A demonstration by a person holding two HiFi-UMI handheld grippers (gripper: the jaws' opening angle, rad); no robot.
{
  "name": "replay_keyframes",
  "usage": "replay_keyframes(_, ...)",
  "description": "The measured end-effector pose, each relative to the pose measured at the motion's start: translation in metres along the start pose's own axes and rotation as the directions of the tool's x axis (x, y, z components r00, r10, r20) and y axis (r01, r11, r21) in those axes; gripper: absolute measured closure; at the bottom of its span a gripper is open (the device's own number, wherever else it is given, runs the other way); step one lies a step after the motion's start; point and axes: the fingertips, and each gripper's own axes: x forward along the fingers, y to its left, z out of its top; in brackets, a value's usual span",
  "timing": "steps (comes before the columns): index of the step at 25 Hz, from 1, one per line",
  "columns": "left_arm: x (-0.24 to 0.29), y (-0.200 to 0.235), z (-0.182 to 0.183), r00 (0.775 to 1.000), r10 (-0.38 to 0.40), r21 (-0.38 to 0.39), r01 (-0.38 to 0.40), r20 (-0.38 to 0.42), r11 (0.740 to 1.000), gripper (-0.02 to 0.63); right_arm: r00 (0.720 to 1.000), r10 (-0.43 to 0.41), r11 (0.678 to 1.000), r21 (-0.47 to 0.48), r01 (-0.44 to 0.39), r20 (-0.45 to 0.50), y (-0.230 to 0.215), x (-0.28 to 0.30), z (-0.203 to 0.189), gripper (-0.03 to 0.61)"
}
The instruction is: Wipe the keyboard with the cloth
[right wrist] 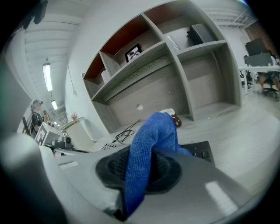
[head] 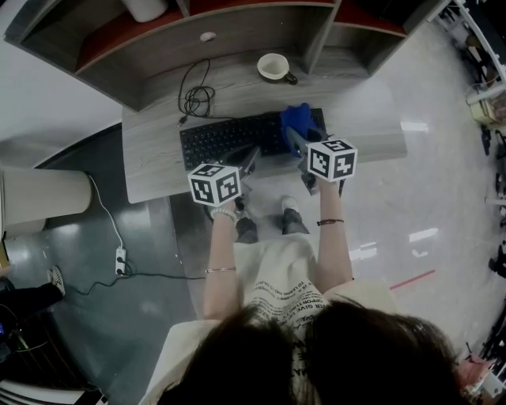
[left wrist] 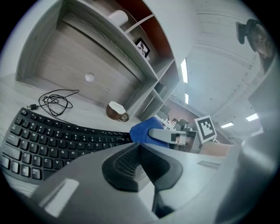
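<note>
A black keyboard (head: 233,138) lies on the grey desk (head: 154,158). My right gripper (head: 295,138) is shut on a blue cloth (head: 297,119), which it holds over the keyboard's right end. In the right gripper view the cloth (right wrist: 148,144) hangs out between the closed jaws and hides most of the keyboard (right wrist: 200,151). My left gripper (head: 251,160) hovers by the keyboard's front edge, near its middle. Its jaws are shut with nothing between them (left wrist: 141,151). In the left gripper view the keyboard (left wrist: 52,135) and cloth (left wrist: 142,131) lie ahead.
A brown mug (head: 274,67) stands behind the keyboard, and a coiled black cable (head: 194,99) lies at the back left. Shelf compartments (head: 237,24) rise along the desk's back. Below the desk's front edge are the person's feet and the floor. A white bin (head: 43,198) stands to the left.
</note>
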Motion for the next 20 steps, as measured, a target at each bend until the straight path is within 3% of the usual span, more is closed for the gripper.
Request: replay_keyframes(20,-0.039,0.031,0.0,1.0,0.008,0.008,-0.008,-0.008,1.0,0.626,1.0,-0.003,1.0,0.014,0.003,0.024,0.039,0.025,-0.009,0.526)
